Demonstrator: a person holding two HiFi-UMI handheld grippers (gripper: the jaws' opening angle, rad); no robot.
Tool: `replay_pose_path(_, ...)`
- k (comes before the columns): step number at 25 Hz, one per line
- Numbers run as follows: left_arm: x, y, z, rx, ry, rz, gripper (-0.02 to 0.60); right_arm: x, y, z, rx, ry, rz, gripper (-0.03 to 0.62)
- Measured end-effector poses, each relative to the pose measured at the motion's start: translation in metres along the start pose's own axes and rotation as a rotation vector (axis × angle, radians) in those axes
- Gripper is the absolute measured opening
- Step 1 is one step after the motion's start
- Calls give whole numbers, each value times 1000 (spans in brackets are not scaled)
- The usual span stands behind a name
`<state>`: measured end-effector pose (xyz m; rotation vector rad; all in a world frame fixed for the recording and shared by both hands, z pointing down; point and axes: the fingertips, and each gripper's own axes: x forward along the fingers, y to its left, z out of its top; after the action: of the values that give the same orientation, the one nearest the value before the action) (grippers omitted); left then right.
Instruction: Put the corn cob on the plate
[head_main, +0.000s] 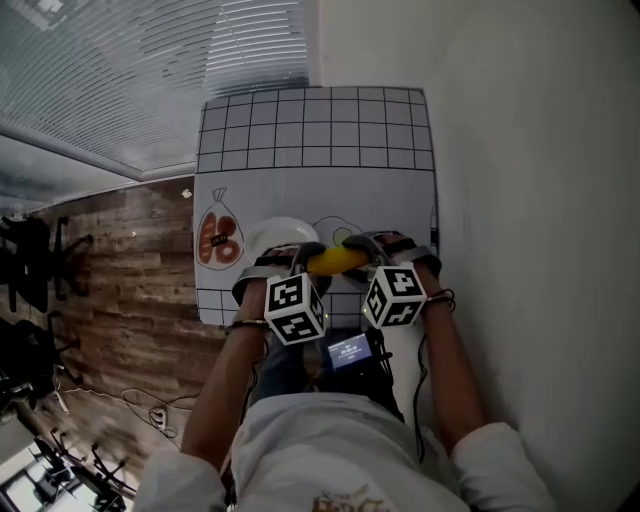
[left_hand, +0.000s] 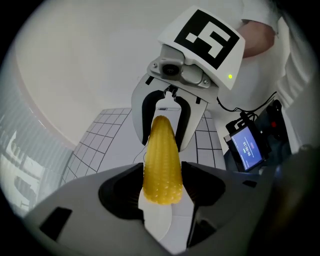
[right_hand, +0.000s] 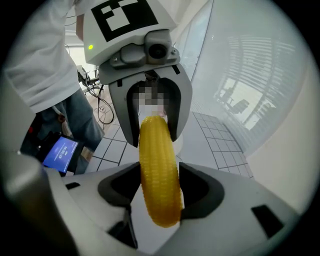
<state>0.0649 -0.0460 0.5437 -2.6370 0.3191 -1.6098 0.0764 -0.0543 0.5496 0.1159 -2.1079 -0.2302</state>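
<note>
A yellow corn cob hangs in the air over the near edge of the gridded mat, gripped at both ends. My left gripper is shut on its left end and my right gripper on its right end. In the left gripper view the thick end of the cob sits between my jaws, with the right gripper clamped on the far tip. The right gripper view shows the cob running from my jaws to the left gripper. The white plate lies just left of and below the cob.
A brown food item lies on a bag outline drawn on the mat, left of the plate. A small device with a blue screen sits at the person's lap. A white wall runs along the right; wooden floor lies to the left.
</note>
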Motion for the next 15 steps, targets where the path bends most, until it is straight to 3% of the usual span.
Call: replay_pose_path(15, -14, 19, -70, 41, -4, -125, 247, 53, -6, 50, 112, 33, 20, 245)
